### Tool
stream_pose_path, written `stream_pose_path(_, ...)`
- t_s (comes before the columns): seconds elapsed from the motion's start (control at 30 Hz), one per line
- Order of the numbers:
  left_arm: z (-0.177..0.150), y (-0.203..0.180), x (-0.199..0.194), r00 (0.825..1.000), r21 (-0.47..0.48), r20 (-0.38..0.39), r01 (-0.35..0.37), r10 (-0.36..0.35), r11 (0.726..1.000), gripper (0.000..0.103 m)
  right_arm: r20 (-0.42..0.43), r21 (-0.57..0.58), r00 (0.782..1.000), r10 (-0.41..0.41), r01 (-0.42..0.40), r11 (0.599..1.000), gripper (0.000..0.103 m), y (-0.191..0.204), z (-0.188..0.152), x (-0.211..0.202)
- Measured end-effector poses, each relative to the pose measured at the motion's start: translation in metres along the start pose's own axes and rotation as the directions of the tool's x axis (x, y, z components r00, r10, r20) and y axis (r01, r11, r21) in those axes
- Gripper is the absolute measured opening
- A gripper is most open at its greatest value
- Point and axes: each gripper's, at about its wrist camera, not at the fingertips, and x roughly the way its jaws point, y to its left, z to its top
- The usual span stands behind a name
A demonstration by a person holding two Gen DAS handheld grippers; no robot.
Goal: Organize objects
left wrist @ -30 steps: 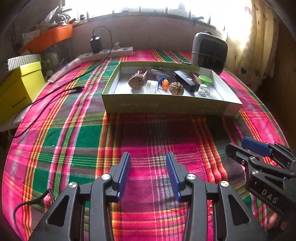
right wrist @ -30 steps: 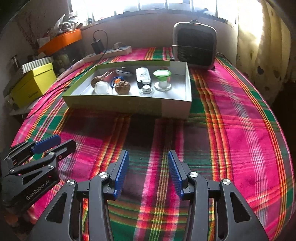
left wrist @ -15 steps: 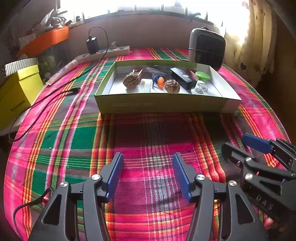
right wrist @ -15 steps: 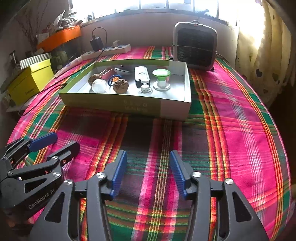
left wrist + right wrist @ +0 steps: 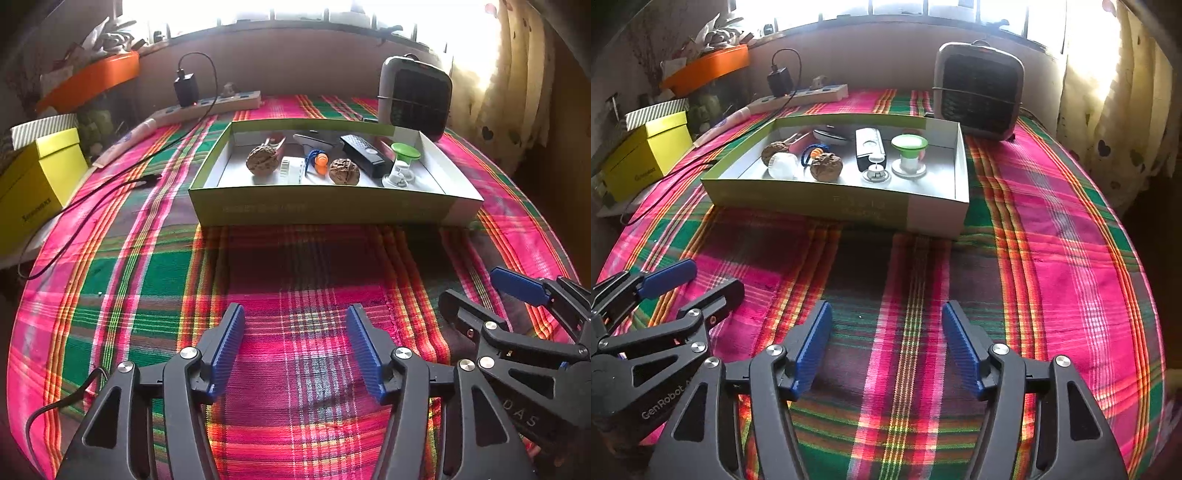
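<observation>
A shallow green box (image 5: 332,210) (image 5: 834,205) stands on the plaid cloth ahead. In it lie two walnuts (image 5: 263,160) (image 5: 826,167), a white ribbed piece (image 5: 290,170), an orange-and-blue item (image 5: 320,162), a black remote (image 5: 360,153) (image 5: 870,146), a green-topped cup (image 5: 404,153) (image 5: 908,146) and a small clear stand (image 5: 875,171). My left gripper (image 5: 295,350) is open and empty, low over the cloth, well short of the box. My right gripper (image 5: 886,347) is open and empty beside it; it also shows in the left wrist view (image 5: 491,302).
A grey fan heater (image 5: 415,98) (image 5: 977,96) stands behind the box. A power strip with charger (image 5: 207,105) and a black cable (image 5: 92,206) lie at the back left. A yellow box (image 5: 29,192) and an orange tray (image 5: 88,83) sit at the left edge. Curtains hang at right.
Both grippers have opened wider. Both have drawn a little closer to the box.
</observation>
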Motion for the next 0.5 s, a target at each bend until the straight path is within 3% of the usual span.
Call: stream_pose_path(0.5, 0.0002, -0.0001, 0.0006, 1.0, -0.001, 0.0, 0.002, -0.002, 1.0, 0.058, 0.0, 0.0, 1.0, 0.0, 0.0, 1.0, 0.064, 0.0002, -0.0002, 0.0002)
